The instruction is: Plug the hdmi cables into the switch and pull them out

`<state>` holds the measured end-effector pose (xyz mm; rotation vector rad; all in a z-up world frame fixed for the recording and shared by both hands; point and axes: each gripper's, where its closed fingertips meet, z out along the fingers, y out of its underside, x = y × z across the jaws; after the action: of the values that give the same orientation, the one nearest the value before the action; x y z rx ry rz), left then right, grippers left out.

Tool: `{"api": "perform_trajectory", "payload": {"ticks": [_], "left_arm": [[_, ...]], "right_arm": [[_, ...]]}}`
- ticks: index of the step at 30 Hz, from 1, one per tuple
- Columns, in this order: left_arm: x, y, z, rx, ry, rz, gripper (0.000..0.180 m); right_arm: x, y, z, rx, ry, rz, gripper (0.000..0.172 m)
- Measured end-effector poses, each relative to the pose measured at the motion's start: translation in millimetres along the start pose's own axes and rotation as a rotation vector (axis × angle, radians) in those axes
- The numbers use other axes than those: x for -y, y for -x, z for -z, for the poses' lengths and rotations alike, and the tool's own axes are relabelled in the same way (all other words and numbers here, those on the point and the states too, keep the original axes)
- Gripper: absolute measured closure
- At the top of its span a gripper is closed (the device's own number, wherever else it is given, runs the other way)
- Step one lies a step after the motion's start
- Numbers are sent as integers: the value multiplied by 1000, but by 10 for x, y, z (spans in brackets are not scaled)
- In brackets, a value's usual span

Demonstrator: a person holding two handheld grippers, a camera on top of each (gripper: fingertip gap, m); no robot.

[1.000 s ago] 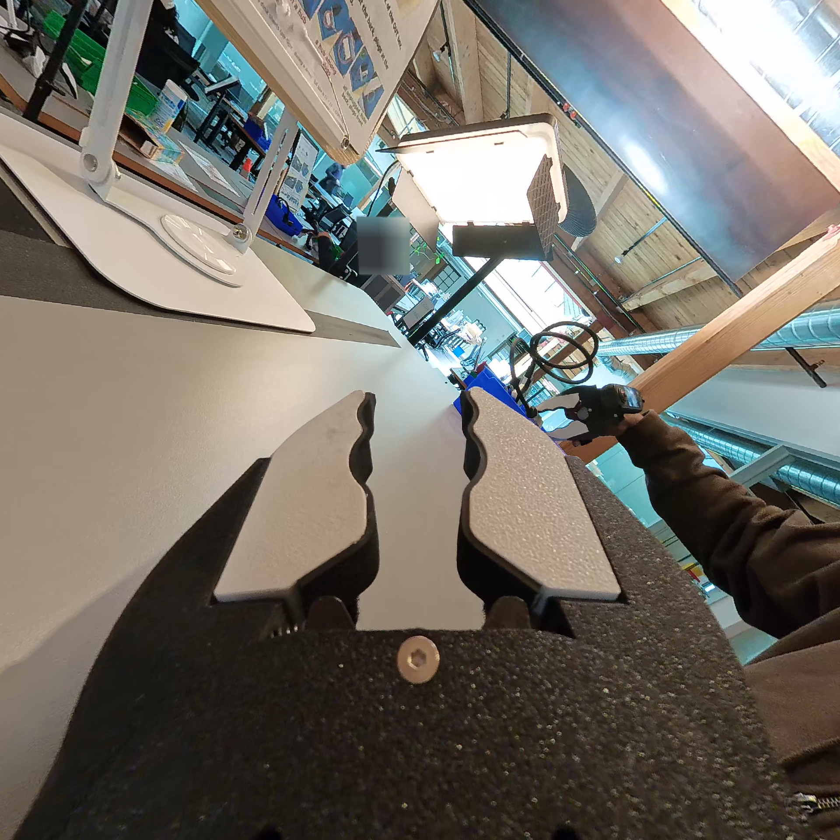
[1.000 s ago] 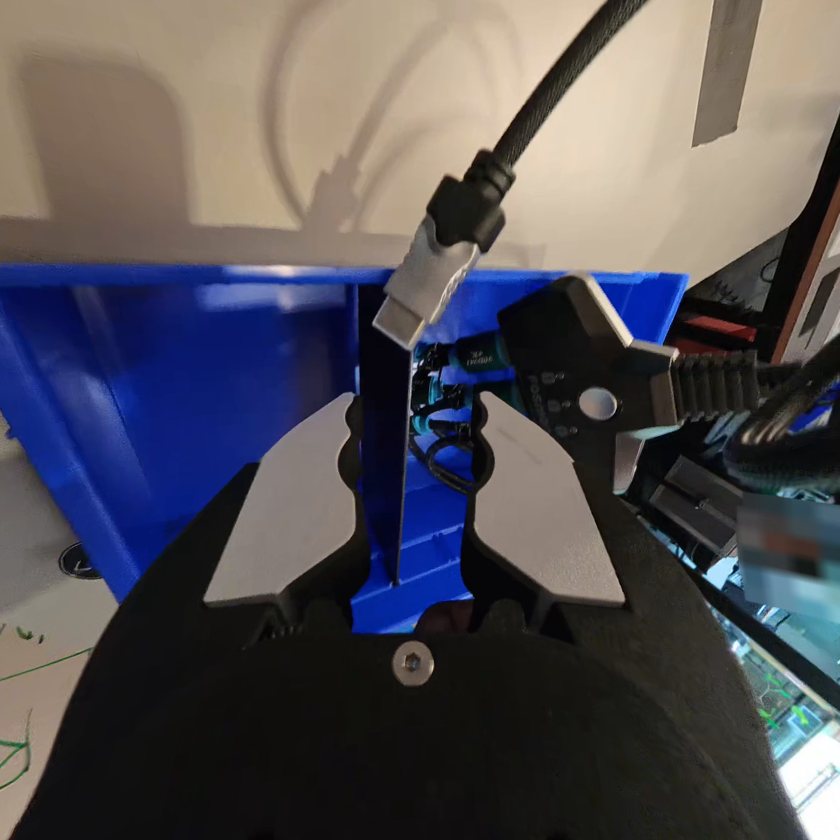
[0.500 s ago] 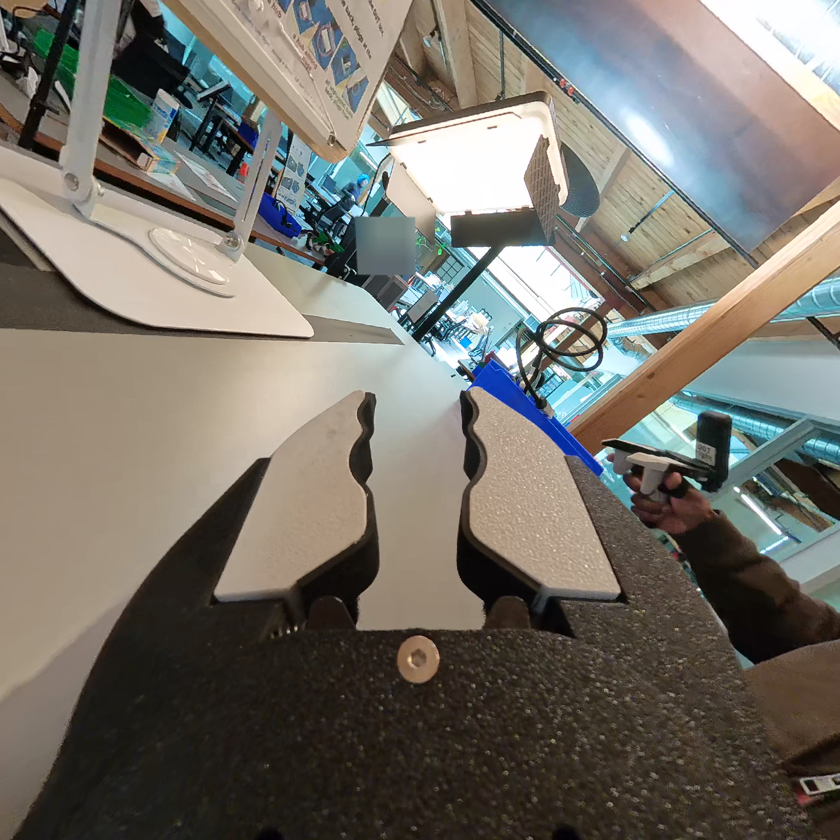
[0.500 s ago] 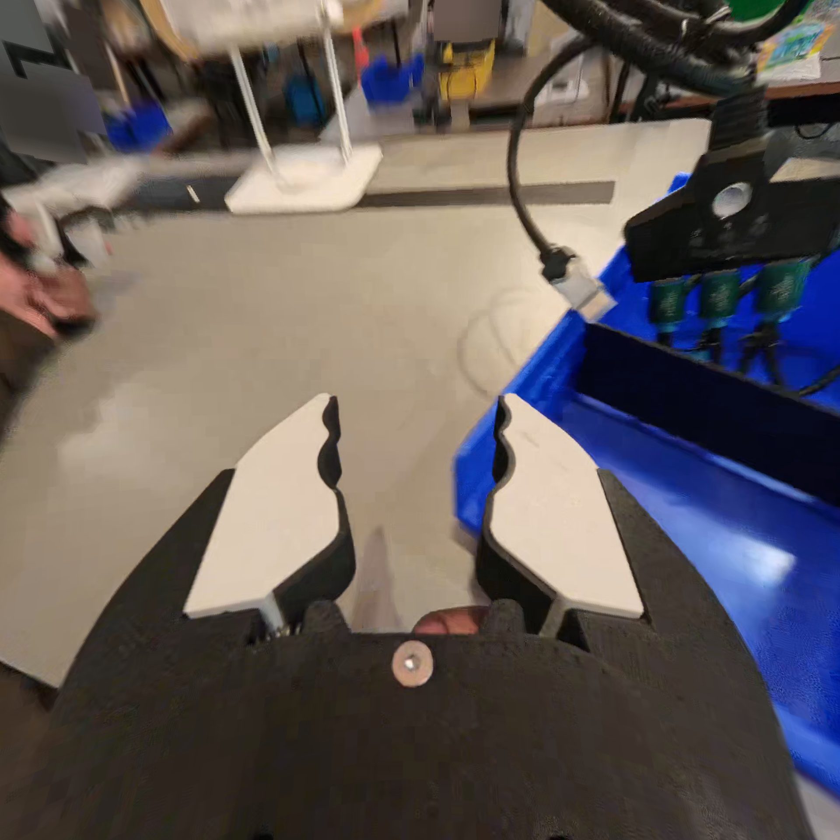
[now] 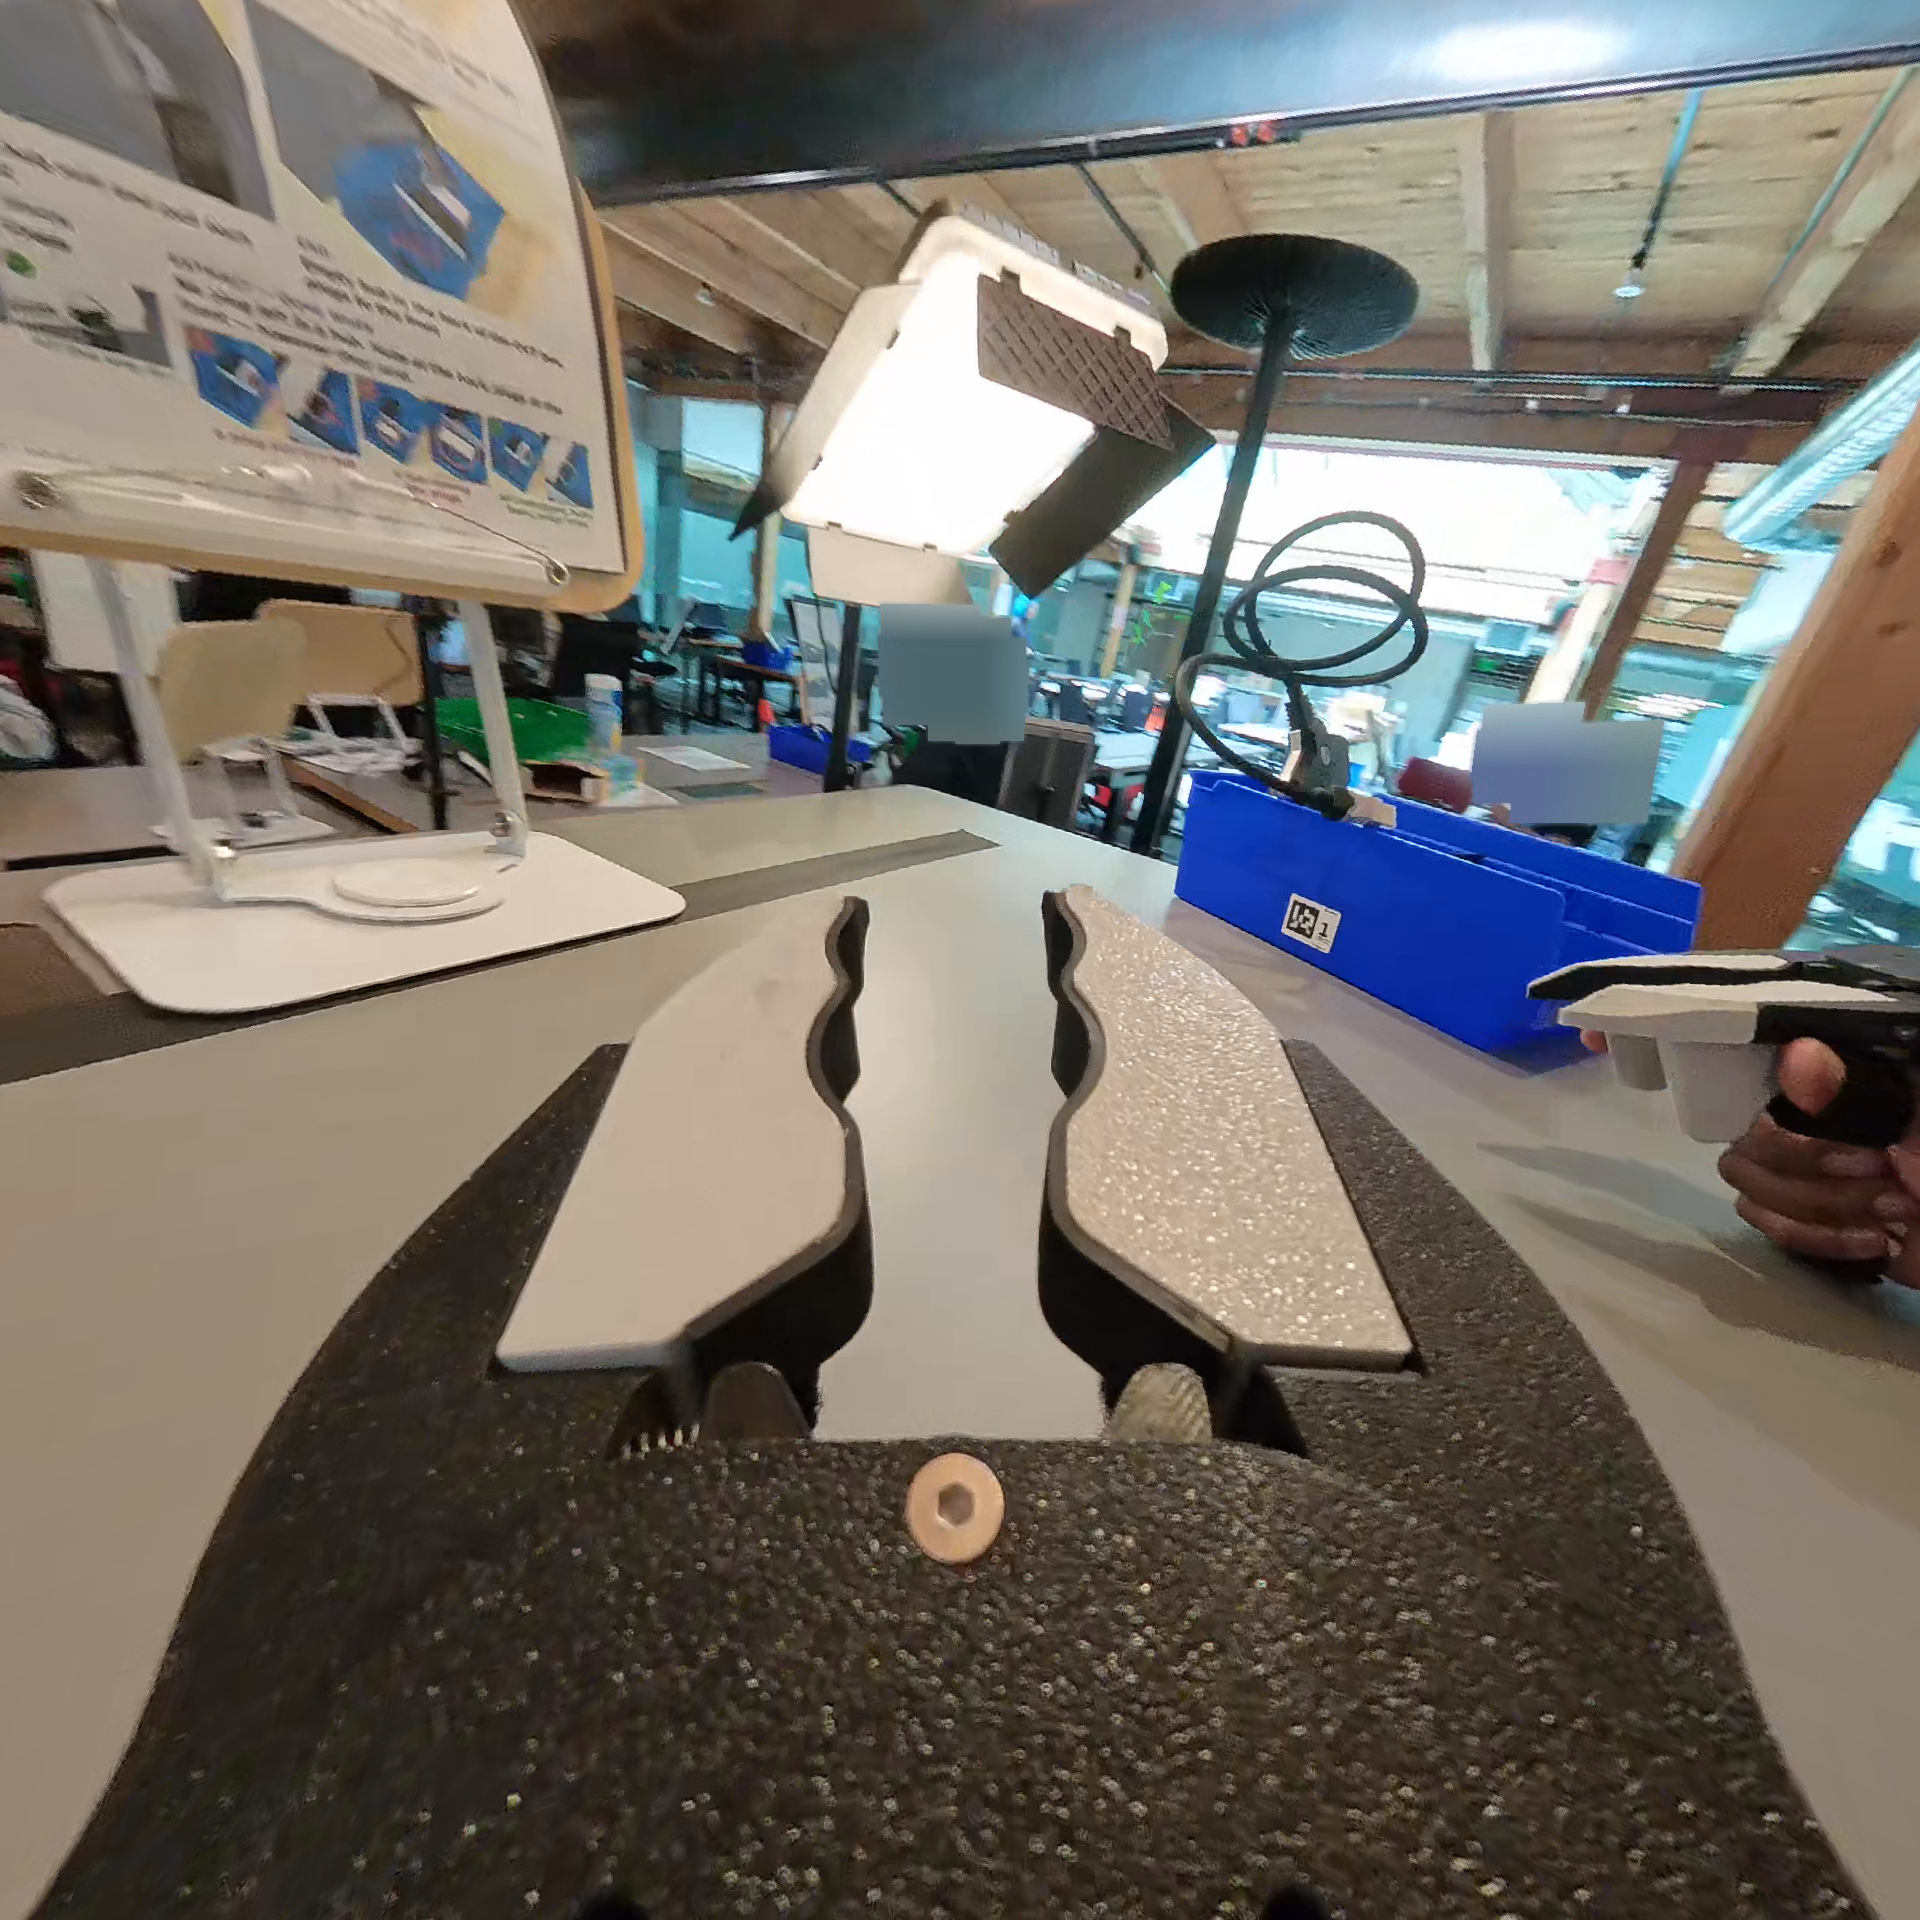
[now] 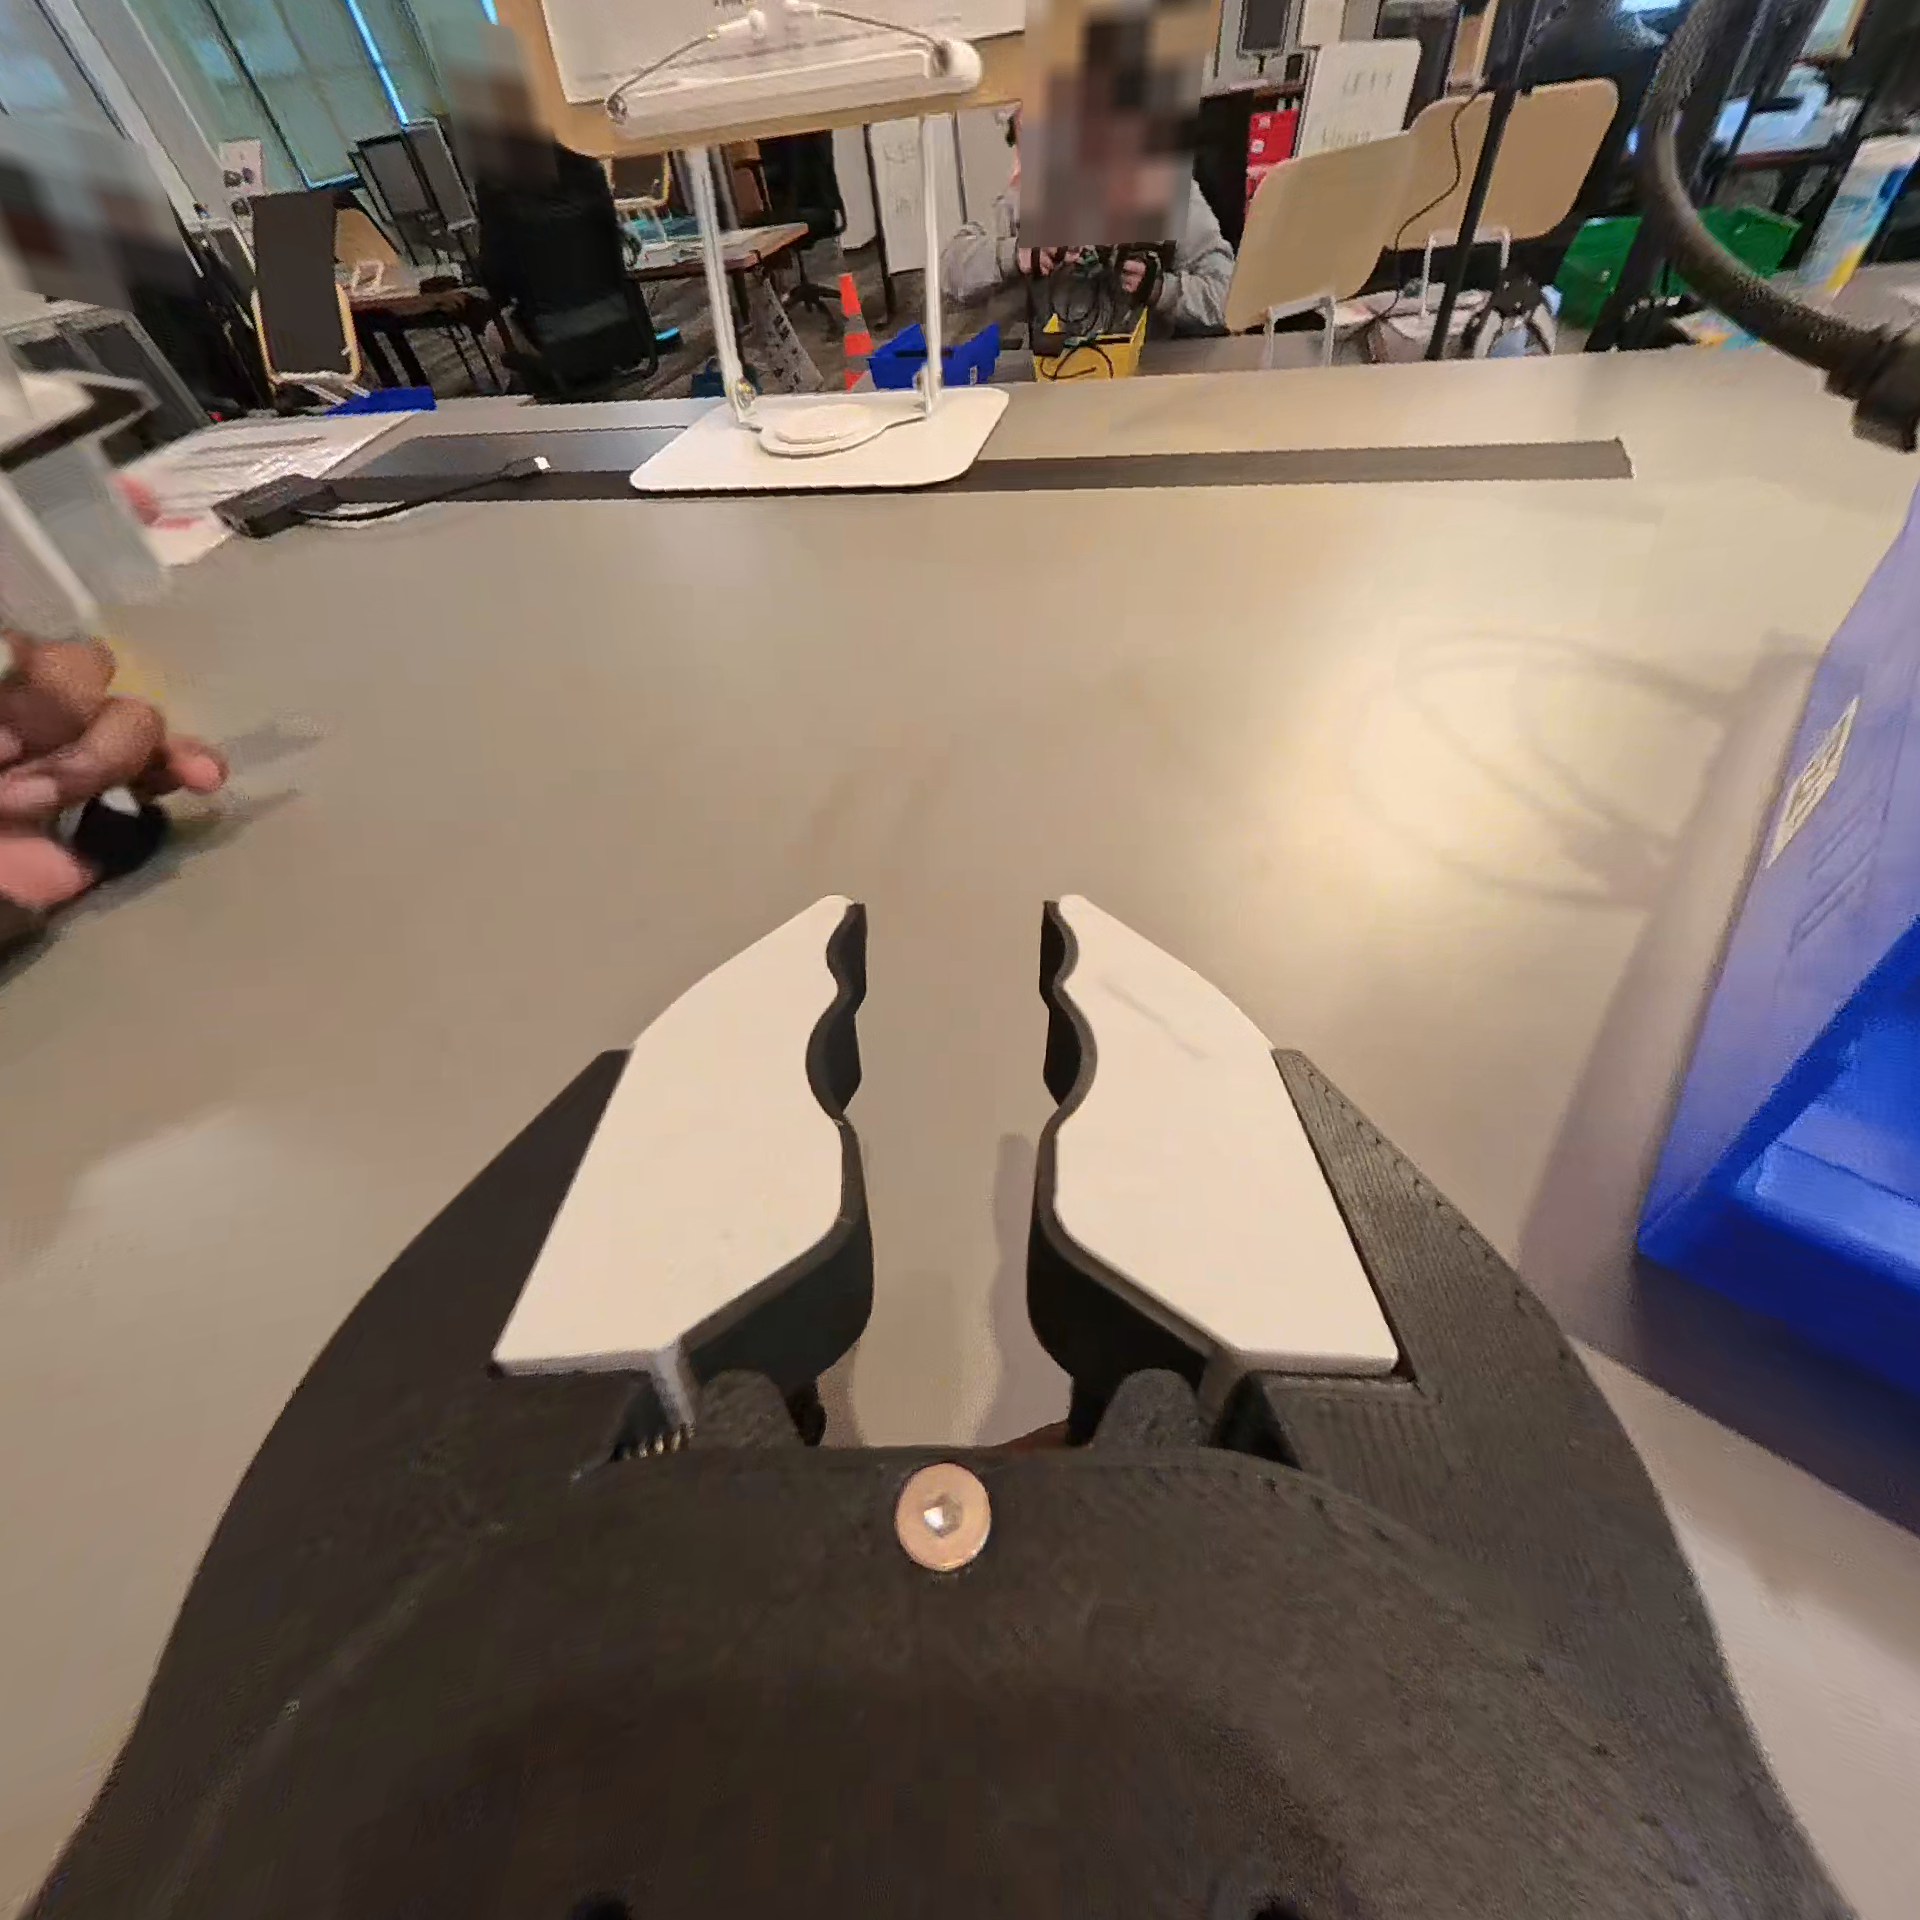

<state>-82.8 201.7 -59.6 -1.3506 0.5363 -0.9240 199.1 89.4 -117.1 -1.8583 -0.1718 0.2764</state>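
My left gripper [image 5: 954,909] is open and empty, low over the grey table [image 5: 312,1143]. My right gripper [image 6: 954,914] is open and empty, also over the bare table [image 6: 935,675]. It shows at the right edge of the left wrist view [image 5: 1558,987], held by a hand [image 5: 1818,1195]. A blue bin [image 5: 1434,925] stands at the right. A black braided cable [image 5: 1320,613] coils up out of it. In the right wrist view the bin [image 6: 1808,1039] is at the right edge and the cable [image 6: 1725,281] arcs in at the top right.
A white stand base [image 5: 364,914] with an instruction board [image 5: 312,291] sits at the back of the table, on a dark strip [image 6: 1299,462]. A lit lamp panel [image 5: 966,405] hangs above. A hand [image 6: 73,769] holding the other gripper is at the left edge. The grippers' ends are close to 30 cm from one another.
My right gripper pulled back out of the blue bin, swung left over the table, opened wider, then narrowed. The cable stays in the bin. My left gripper levelled its tilted view.
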Motion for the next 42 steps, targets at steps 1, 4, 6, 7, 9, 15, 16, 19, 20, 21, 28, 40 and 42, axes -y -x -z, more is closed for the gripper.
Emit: {"api": "perform_trajectory", "payload": {"ticks": [1,4,6,7,9,15,16,19,20,21,28,40,42], "left_arm": [[17,-72,115,31,-17,-12,146],[108,-213,532,140,-79,-23,142],[167,-267,834,219,-105,-43,140],[185,-289,976,256,-104,-57,138],[196,-337,1234,306,-78,-72,132],[386,-383,1930,512,-55,-229,138],[420,-345,2028,562,-33,-252,138],[460,-68,2378,771,62,-247,126],[480,46,2522,860,79,-243,121],[490,140,2647,932,96,-237,119],[269,680,2934,1143,227,-138,125],[141,860,2865,1230,321,-159,177],[139,826,2890,1227,317,-152,178]], "right_arm": [[-4,-24,-6,2,4,-24,142],[-19,-48,-21,13,17,-59,143],[-33,-34,-33,7,31,-41,142],[-39,-20,-38,2,37,-22,141],[-46,8,-45,-14,44,21,136],[-43,25,30,-66,39,150,112],[-28,-22,74,-89,32,158,110],[71,-315,257,-225,4,184,104],[115,-435,329,-280,-2,203,101],[159,-550,397,-330,-4,225,98],[185,-1219,520,-484,117,236,91],[22,-1433,157,-407,253,214,154],[24,-1435,143,-415,252,258,158]]}}
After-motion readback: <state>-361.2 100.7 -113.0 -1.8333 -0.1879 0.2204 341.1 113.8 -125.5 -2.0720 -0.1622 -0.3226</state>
